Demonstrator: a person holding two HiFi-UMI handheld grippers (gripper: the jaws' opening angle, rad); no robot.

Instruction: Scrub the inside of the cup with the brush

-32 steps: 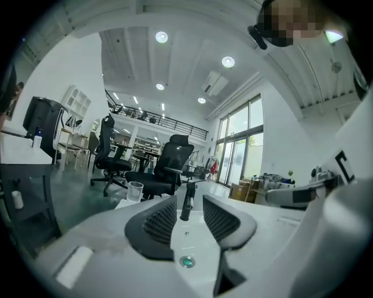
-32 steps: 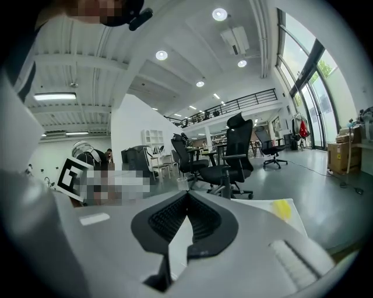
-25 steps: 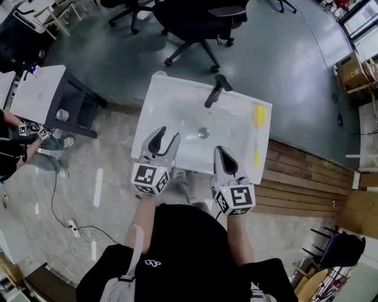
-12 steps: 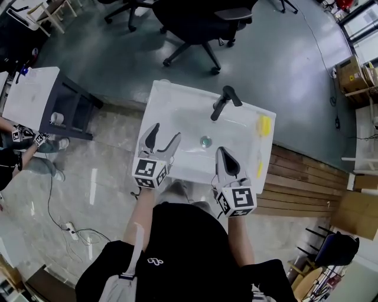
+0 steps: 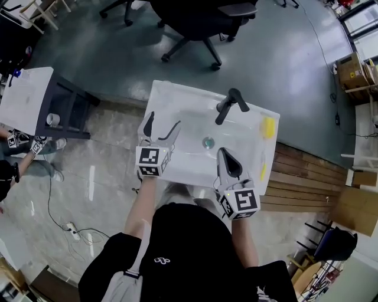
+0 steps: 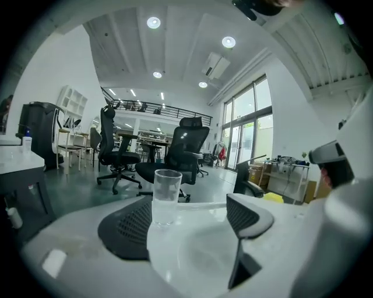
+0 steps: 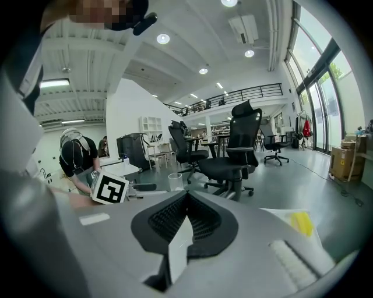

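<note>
A clear, empty cup stands upright on the far left rim of the white sink; it also shows in the right gripper view as a small cup. My left gripper hovers over the sink's left side. Its jaws have just been opening and now stand wide, with nothing between the pads; the cup is farther off, in line with the gap. My right gripper is shut and empty at the sink's near edge. The brush with white bristles lies on the right rim, near a yellow sponge.
A black faucet rises at the back of the basin, the drain in the middle. Black office chairs stand beyond the sink. A side table and another person with grippers are to the left.
The left gripper's jaws have spread from partly open to wide and it has moved forward over the sink's left side. The right gripper has crept forward slightly, still shut.
</note>
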